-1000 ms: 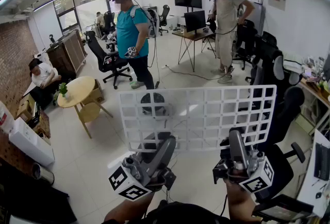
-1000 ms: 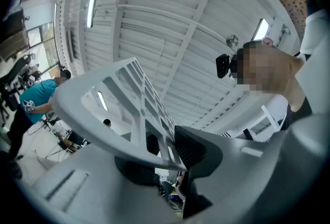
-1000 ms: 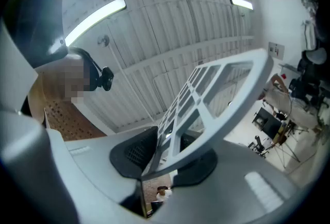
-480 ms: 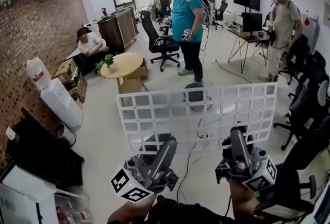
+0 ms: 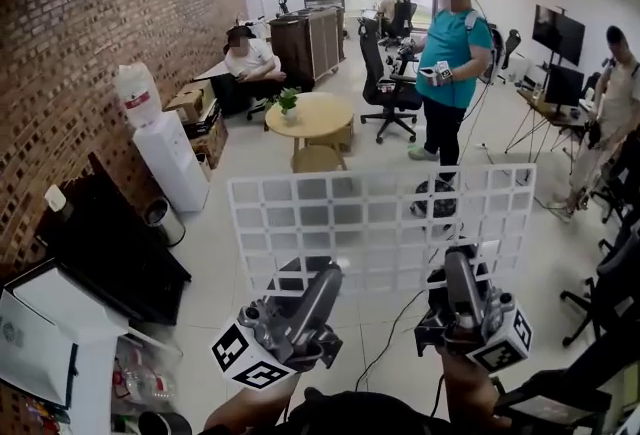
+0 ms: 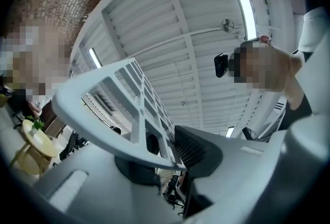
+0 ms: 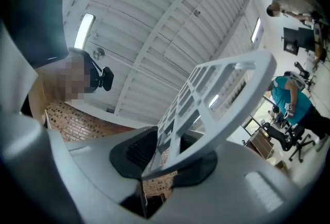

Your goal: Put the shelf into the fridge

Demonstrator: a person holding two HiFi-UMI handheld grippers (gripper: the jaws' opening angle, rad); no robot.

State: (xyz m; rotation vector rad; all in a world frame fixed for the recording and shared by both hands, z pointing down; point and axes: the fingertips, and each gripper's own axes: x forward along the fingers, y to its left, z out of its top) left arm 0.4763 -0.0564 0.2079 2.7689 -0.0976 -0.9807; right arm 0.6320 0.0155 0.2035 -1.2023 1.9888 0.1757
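The white grid shelf (image 5: 380,223) stands upright in front of me, held by its lower edge with both grippers. My left gripper (image 5: 322,275) is shut on the shelf's bottom rail left of the middle. My right gripper (image 5: 458,265) is shut on the same rail further right. In the left gripper view the shelf (image 6: 118,99) runs between the jaws of the left gripper (image 6: 170,153) and up to the left. In the right gripper view the shelf (image 7: 227,94) is clamped in the right gripper (image 7: 160,158). A white boxy unit (image 5: 45,338) with bottles beside it sits at the lower left; I cannot tell whether it is the fridge.
A brick wall (image 5: 90,53) runs along the left, with a water dispenser (image 5: 165,148) and a black cabinet (image 5: 115,253) in front of it. Beyond the shelf are a round wooden table (image 5: 315,118), a standing person in a teal shirt (image 5: 450,48), a seated person (image 5: 252,63) and office chairs.
The head view has swung to the left, bringing the brick wall, the water dispenser and the white unit into sight. The shelf and both grippers keep the same place in the picture.
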